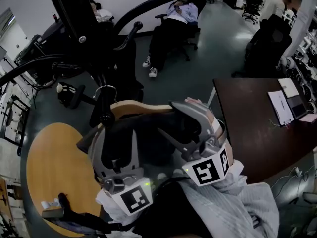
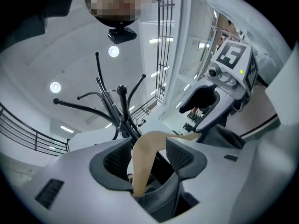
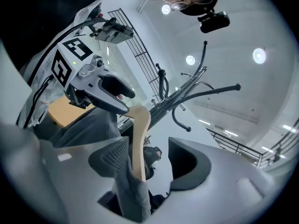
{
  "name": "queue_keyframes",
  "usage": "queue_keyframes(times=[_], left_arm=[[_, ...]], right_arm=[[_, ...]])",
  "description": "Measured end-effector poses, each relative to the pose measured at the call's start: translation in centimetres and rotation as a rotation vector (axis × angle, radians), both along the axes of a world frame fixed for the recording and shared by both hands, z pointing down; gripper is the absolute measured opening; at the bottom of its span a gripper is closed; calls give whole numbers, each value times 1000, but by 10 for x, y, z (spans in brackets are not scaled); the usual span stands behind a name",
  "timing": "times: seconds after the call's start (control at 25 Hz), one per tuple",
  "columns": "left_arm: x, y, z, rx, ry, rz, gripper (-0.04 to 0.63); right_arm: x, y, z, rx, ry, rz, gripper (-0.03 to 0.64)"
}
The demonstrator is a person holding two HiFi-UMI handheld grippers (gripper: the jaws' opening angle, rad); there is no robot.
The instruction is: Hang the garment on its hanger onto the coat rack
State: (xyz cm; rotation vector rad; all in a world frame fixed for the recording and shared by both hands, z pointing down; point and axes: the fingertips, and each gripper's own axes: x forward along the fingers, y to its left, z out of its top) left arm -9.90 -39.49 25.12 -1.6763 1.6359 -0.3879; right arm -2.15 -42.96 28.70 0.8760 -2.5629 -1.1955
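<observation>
Rising at the upper left of the head view, the black coat rack (image 1: pixel 69 9) spreads its arms over the scene. Below it the dark garment (image 1: pixel 148 133) drapes on the wooden hanger (image 1: pixel 133 105). The left gripper (image 2: pixel 149 154) and right gripper (image 3: pixel 149 157) each straddle one hanger shoulder, jaws spread wide, released, not squeezing. The hanger's metal hook (image 1: pixel 106 88) sits at a rack arm.

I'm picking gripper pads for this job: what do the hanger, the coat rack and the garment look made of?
Hanger: likely wood, smooth pale tan, soft sheen. Coat rack: probably metal tubing, glossy black, thin curved arms. Garment: grey cloth, matte, folding softly; weave too fine to tell.
</observation>
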Motion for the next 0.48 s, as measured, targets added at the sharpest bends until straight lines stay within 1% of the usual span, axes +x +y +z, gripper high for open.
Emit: queue_keyframes(times=[0.08,0.12,0.28,0.36,0.44,0.48], left_arm=[[21,0,-5,35,39,84,216],[33,-3,-4,36,51,119,216],[91,-19,7,-6,67,250,216],[116,-27,12,-27,107,332,216],[136,-35,16,-63,154,415,215],[144,-37,18,-86,173,448,212]], right_arm=[[12,-2,-2,-3,-29,40,233],[19,-3,-2,-2,-43,59,233],[60,-12,0,-19,-114,139,232],[84,-18,2,-27,-162,197,224],[108,-21,0,-14,-214,276,166],[119,-22,-2,1,-240,317,121]])
